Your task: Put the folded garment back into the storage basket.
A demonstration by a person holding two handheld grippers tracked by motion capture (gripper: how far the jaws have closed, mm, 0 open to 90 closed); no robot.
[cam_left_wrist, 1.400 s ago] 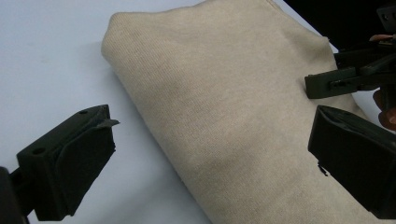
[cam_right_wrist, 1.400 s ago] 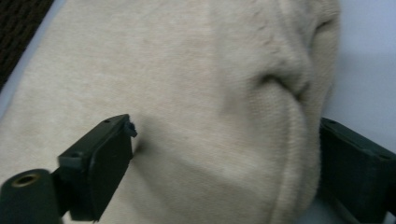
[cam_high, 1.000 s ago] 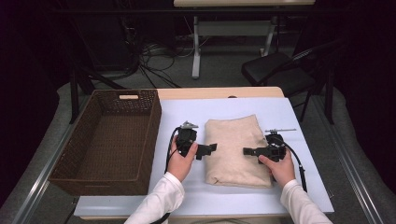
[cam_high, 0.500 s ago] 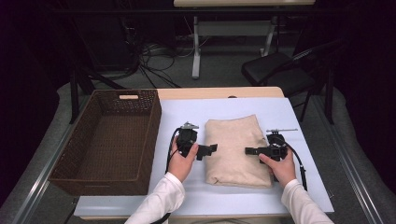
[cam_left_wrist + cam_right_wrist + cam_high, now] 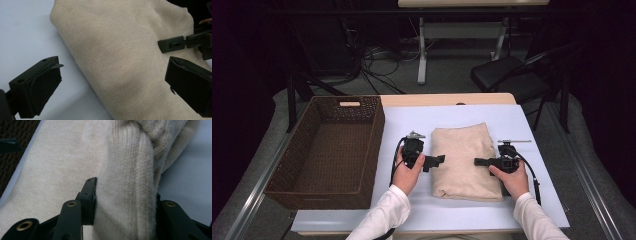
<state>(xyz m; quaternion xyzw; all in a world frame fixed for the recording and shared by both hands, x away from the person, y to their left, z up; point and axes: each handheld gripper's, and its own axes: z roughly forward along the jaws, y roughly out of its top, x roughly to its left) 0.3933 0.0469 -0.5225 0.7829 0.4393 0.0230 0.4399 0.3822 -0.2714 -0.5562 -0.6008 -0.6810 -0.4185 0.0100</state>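
A folded beige knit sweater (image 5: 462,160) lies on a pale mat (image 5: 407,120) in the middle of the table. My left gripper (image 5: 437,161) rests at the sweater's left edge. In the left gripper view its jaws (image 5: 113,72) stand wide open over that edge of the sweater (image 5: 120,50), with no pad touching it. My right gripper (image 5: 479,161) reaches in from the right side. Its jaws (image 5: 125,192) have just been closing and now pinch a thick ribbed fold of the sweater (image 5: 125,170). The right gripper's tip (image 5: 175,43) also shows in the left gripper view, lying on the fabric.
A dark brown wicker basket (image 5: 327,150) stands to the left of the mat, beside my left hand. Beyond the table's far edge are a black chair (image 5: 507,75), table legs and cables on the floor. Bare mat lies in front of and behind the sweater.
The right gripper's jaws have drawn together on the sweater's right edge. Both hands and the sweater have kept their places.
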